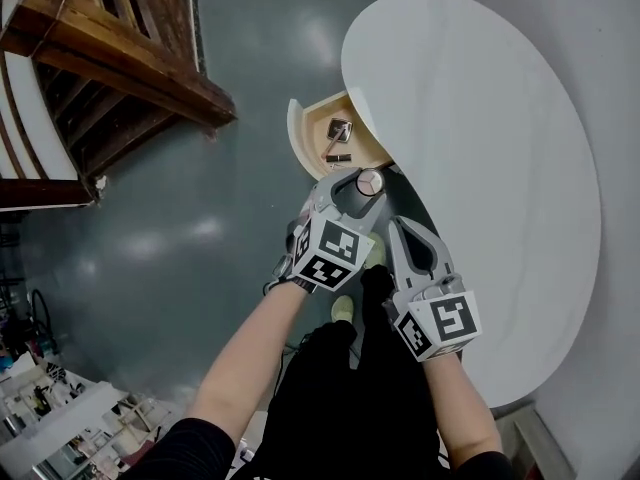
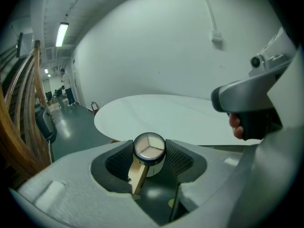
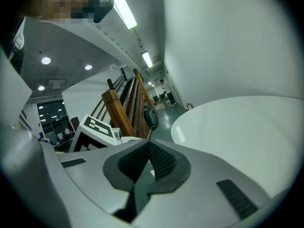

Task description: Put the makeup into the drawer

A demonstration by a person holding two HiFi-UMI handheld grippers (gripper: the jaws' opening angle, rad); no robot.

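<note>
A round makeup compact [image 1: 371, 181] with a clear lid and pale powders sits between the jaws of my left gripper [image 1: 362, 190], which is shut on it just below the open drawer [image 1: 297, 131]. The drawer sticks out from under the white oval table [image 1: 480, 168]; its wooden inside holds a square compact [image 1: 340, 128] and a dark tube [image 1: 338, 157]. In the left gripper view the round compact [image 2: 149, 148] is pinched by the left gripper [image 2: 150, 161]. My right gripper [image 1: 405, 228] hangs beside the left one, shut and empty; the right gripper [image 3: 147, 167] has its pads together.
A wooden stair railing [image 1: 110, 48] stands at the upper left over grey floor [image 1: 200, 218]. A cluttered white shelf [image 1: 70, 428] sits at the bottom left. The person's dark legs and shoes [image 1: 345, 308] are under the grippers.
</note>
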